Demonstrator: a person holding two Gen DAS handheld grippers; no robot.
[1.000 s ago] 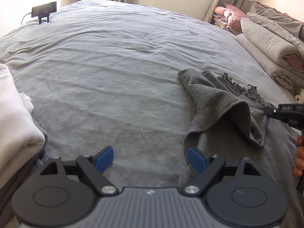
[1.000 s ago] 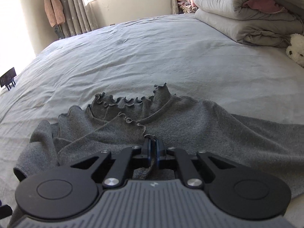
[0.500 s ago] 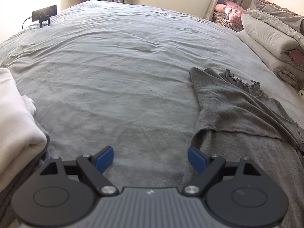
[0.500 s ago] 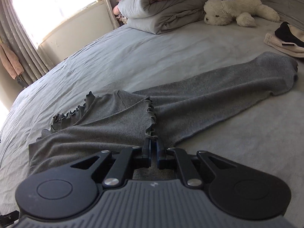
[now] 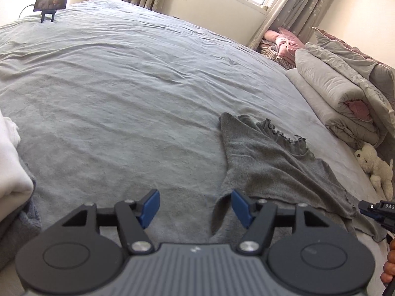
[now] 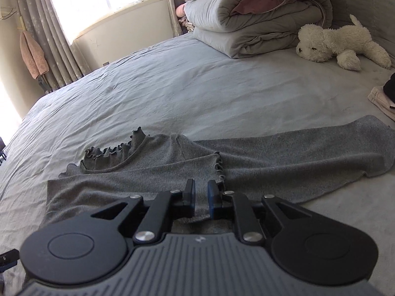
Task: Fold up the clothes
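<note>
A grey knit top with a ruffled neckline [image 6: 158,170] lies flat on the bed, one sleeve [image 6: 308,148] stretched out to the right. It also shows in the left wrist view [image 5: 271,162], right of centre. My right gripper [image 6: 201,194] sits over the garment's near edge with its jaws slightly parted, the fabric lying between them, not pinched. My left gripper [image 5: 195,206] is open and empty, low over the sheet, its right pad [image 5: 240,207] beside the garment's lower corner.
A grey bed sheet [image 5: 123,93] covers the bed. A stack of folded white and grey clothes [image 5: 9,172] sits at left. Folded duvets [image 6: 249,17] and a white plush dog [image 6: 340,44] lie at the far right. A phone on a stand [image 5: 50,3] stands at the far left.
The right gripper pulled the lifted fabric out to the right, laid it flat, and its jaws have parted from the cloth. The left gripper stayed open, barely moving.
</note>
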